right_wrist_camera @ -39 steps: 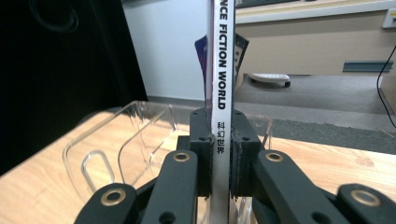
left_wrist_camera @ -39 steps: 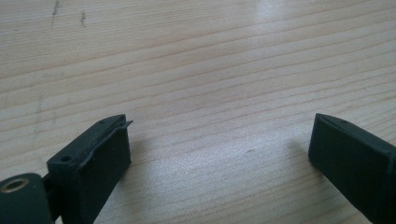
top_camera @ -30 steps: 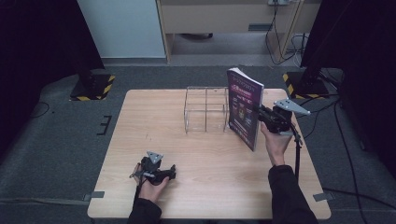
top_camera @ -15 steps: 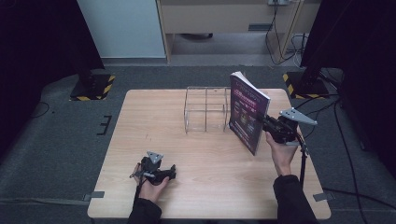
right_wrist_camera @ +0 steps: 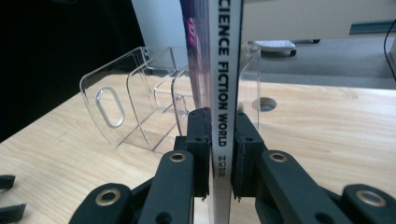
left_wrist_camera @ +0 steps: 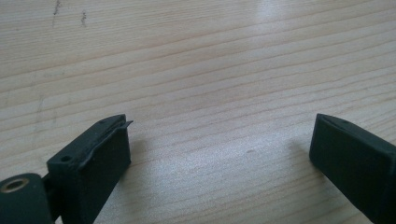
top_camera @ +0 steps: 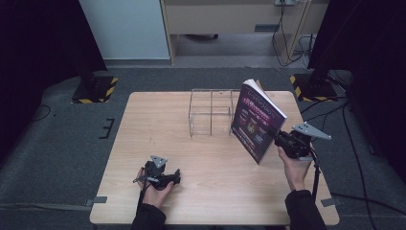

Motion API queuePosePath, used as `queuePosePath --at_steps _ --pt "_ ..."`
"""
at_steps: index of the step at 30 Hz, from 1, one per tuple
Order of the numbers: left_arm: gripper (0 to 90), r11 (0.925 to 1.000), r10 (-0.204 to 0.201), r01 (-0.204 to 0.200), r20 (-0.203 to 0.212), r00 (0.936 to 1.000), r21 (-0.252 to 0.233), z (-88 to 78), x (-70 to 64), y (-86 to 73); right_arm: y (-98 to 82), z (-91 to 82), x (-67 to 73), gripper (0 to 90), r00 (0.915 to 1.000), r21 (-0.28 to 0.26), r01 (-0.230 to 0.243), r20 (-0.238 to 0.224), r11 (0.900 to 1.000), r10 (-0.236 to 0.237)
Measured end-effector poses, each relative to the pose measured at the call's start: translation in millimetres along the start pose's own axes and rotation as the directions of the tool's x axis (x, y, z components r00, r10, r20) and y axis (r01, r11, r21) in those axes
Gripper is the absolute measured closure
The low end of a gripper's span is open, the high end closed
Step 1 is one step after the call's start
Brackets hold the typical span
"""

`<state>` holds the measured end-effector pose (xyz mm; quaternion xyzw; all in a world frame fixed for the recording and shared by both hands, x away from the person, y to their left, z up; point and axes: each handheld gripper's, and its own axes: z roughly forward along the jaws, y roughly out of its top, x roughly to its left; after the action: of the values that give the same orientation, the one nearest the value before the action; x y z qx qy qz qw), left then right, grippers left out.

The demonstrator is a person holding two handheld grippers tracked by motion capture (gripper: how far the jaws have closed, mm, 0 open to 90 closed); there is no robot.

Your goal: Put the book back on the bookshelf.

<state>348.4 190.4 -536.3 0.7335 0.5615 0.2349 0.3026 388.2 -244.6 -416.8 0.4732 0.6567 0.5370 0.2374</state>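
Note:
A purple-covered book with "SCIENCE FICTION WORLD" on its white spine stands tilted over the table's right side, just right of the clear rack. My right gripper is shut on the spine's lower end, its pads pressing both covers, as the right gripper view shows. My left gripper lies in a hand near the table's front left. Its jaws are wide open over bare wood with nothing between them.
A clear acrylic rack with several dividers stands at the back middle of the wooden table. A cable hole sits in the tabletop behind the book. Dark floor and black stands surround the table.
My right gripper has carried the book toward the table's near right and a little lower, away from the rack; the book leans more. The left gripper has stayed still.

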Motion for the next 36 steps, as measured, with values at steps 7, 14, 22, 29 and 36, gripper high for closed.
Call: queuePosePath --at_steps 7,14,22,29,36 --pt "4.3 1.0000 0.000 0.000 0.000 1.0000 0.000 0.0 0.0 0.0 3.6 0.1 6.2 79.3 0.9998 -0.001 0.019 -0.007 1.000 -0.019" --pt "4.3 1.0000 0.000 0.000 0.000 1.0000 0.000 0.0 0.0 0.0 14.7 8.7 6.0 78.3 0.9999 -0.003 0.017 -0.002 1.000 -0.017" --pt "4.3 1.0000 0.000 0.000 0.000 1.0000 0.000 0.0 0.0 0.0 17.5 11.6 4.5 82.5 0.9994 0.011 0.010 0.033 1.000 -0.011" --pt "4.3 1.0000 0.000 0.000 0.000 1.0000 0.000 0.0 0.0 0.0 19.5 12.3 7.8 82.8 0.9990 0.002 0.024 0.037 1.000 -0.024" --pt "4.3 1.0000 0.000 0.000 0.000 1.0000 0.000 0.0 0.0 0.0 25.6 16.9 15.4 82.9 0.9984 -0.010 0.037 0.043 0.999 -0.037"
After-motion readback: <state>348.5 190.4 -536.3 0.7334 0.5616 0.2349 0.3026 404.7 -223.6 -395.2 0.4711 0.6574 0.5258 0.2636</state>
